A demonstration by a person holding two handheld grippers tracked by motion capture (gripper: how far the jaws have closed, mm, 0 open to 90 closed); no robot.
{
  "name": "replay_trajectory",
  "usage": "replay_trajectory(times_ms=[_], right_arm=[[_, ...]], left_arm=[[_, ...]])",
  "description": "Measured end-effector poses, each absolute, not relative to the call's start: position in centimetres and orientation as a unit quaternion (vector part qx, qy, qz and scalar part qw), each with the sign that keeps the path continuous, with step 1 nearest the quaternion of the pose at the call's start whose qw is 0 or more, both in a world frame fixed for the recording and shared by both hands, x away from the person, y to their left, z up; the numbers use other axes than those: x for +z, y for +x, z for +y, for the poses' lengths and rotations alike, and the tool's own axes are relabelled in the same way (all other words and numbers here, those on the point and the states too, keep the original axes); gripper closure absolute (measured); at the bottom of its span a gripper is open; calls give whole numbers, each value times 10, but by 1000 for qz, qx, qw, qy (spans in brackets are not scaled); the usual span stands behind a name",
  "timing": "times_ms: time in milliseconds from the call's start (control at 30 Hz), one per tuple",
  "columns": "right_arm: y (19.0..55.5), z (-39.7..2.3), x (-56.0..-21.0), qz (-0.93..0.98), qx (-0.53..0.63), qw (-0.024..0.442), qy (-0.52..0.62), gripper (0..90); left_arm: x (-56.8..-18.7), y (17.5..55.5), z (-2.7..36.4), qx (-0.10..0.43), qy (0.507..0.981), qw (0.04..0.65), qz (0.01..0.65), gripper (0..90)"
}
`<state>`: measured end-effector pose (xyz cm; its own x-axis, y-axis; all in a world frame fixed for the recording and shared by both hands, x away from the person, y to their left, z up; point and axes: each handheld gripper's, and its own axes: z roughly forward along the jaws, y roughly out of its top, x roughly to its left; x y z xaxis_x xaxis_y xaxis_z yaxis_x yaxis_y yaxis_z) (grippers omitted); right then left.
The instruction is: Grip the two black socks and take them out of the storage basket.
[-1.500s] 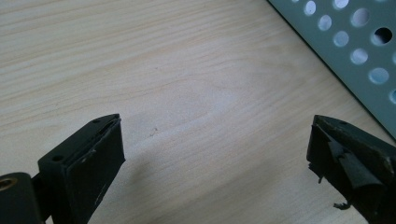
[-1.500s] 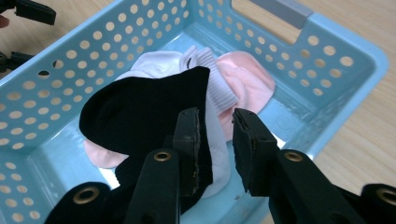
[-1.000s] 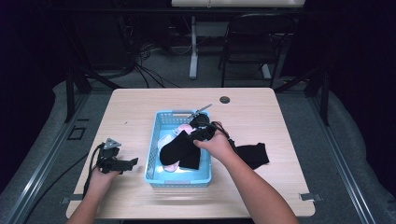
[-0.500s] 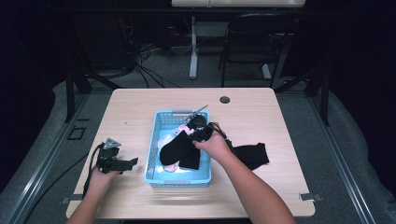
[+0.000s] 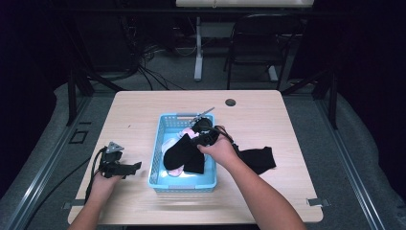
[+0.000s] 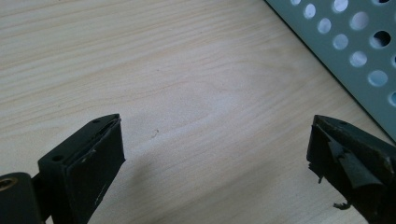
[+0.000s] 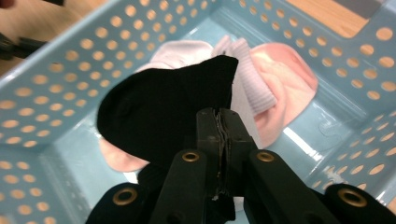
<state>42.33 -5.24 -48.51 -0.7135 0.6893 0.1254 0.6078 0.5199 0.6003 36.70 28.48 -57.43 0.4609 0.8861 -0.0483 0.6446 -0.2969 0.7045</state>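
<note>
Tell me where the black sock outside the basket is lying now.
In the high view, the black sock lies flat on the table, just right of the blue basket, beside the person's right forearm.

this looks like a lab or test room, not a home. far past the right gripper [image 5: 203, 136] stands a black chair [image 5: 253, 48] on a grey floor [image 5: 167, 76]. up and to the left of that gripper, a bunch of black cables [image 5: 139, 62] lies on the floor beside a white stand leg [image 5: 197, 52]. dark curtains hang all around. the wooden table [image 5: 268, 115] under the grippers has a round cable hole [image 5: 231, 102], just past the right gripper. metal rails [image 5: 43, 167] run along the floor left of the left gripper [image 5: 117, 165].
</note>
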Motion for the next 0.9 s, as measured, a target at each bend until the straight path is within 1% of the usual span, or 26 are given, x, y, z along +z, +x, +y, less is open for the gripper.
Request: replay_trajectory(times_ms=[167, 200, 300, 333, 367, 567, 733, 900], right_arm=[[417, -54, -469, 872, 330, 67, 356, 884], [414, -55, -458, 874, 334, 68, 346, 885], [408, -55, -443, 872, 344, 73, 339, 886], [408, -55, -443, 872, 344, 73, 339, 886], [404, -55, -431, 872, 350, 80, 332, 886], [397, -58, -402, 868, 366, 91, 323, 885], [392, -61, -387, 865, 377, 96, 317, 886], [389, -63, -380, 863, 385, 99, 312, 886]], left_arm=[[-574, 367, 284, 179, 785, 338, 488, 42], [-574, 367, 284, 179, 785, 338, 488, 42], [-574, 367, 285, 179, 785, 337, 488, 42], [-574, 367, 285, 179, 785, 337, 488, 42], [-574, 367, 285, 179, 785, 337, 488, 42], [-574, 367, 285, 180, 785, 336, 488, 42], [-574, 367, 285, 179, 786, 335, 488, 42], [-574, 367, 285, 179, 785, 335, 490, 42]])
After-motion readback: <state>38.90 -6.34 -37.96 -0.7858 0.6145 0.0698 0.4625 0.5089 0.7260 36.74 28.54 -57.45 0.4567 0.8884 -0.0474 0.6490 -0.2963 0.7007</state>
